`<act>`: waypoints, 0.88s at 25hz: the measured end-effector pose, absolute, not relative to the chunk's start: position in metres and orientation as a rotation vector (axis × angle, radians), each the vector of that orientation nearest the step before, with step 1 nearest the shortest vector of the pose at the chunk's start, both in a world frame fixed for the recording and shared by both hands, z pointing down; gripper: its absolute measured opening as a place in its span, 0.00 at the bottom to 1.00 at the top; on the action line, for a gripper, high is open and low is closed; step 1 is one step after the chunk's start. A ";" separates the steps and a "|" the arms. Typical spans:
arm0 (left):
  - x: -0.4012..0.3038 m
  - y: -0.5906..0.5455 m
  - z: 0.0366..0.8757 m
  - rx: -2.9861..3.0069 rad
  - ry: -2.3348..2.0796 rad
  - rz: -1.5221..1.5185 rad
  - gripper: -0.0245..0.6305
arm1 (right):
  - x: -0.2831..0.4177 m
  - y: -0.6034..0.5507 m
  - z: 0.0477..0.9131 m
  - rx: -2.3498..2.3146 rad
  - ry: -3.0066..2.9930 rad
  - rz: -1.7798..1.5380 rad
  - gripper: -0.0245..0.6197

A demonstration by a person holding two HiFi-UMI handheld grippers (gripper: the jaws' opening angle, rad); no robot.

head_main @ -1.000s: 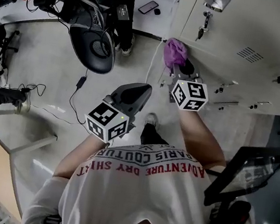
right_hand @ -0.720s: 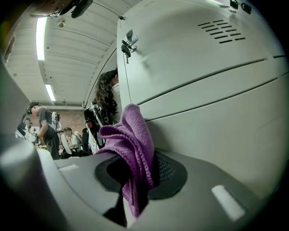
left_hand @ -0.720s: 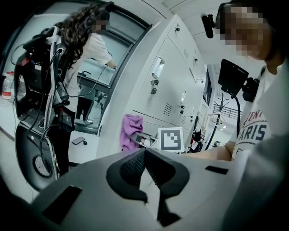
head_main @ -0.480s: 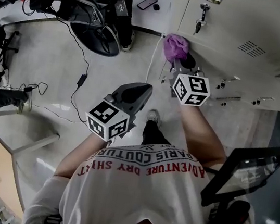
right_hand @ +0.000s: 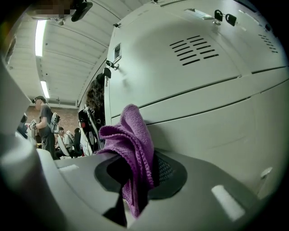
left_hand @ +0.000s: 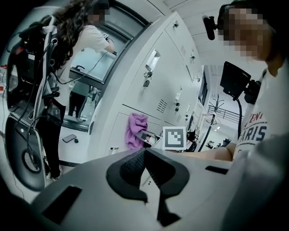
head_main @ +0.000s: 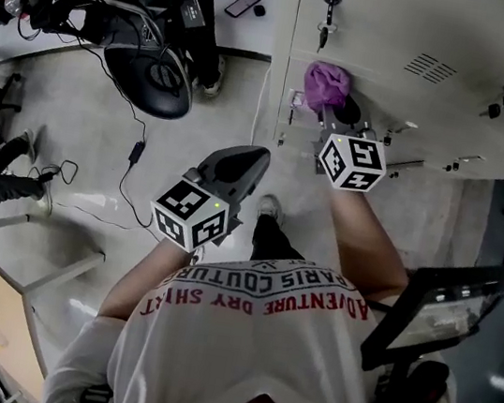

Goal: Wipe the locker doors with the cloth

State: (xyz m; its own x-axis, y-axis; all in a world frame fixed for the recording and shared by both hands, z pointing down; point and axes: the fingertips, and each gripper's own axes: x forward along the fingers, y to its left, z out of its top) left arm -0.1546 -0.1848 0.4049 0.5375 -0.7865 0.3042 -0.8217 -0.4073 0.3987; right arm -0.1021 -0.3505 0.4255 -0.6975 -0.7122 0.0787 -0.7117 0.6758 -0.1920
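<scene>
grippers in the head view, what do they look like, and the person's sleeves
The left gripper and right gripper are grey moulded shells tapering to dark ribbed jaws. Each carries a white cube with black square markers. The person wears a short-sleeved white T-shirt with red and dark lettering.

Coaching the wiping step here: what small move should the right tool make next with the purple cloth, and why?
Probably slide the right tool sideways along the locker door, pressing lightly. It is shut on the purple cloth, whose bunched top sits up by the door's top seam, and bare panel stretches beside it.
</scene>
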 end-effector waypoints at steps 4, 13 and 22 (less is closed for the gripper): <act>-0.138 -0.190 0.403 2.307 -1.261 0.099 0.04 | -0.071 -0.357 0.425 -1.283 2.846 -0.306 0.15; -0.114 -0.193 0.406 2.332 -1.208 0.116 0.04 | -0.004 -0.369 0.424 -1.439 2.748 -0.298 0.15; -0.103 -0.193 0.410 2.339 -1.178 0.128 0.04 | 0.054 -0.381 0.429 -1.562 2.674 -0.282 0.15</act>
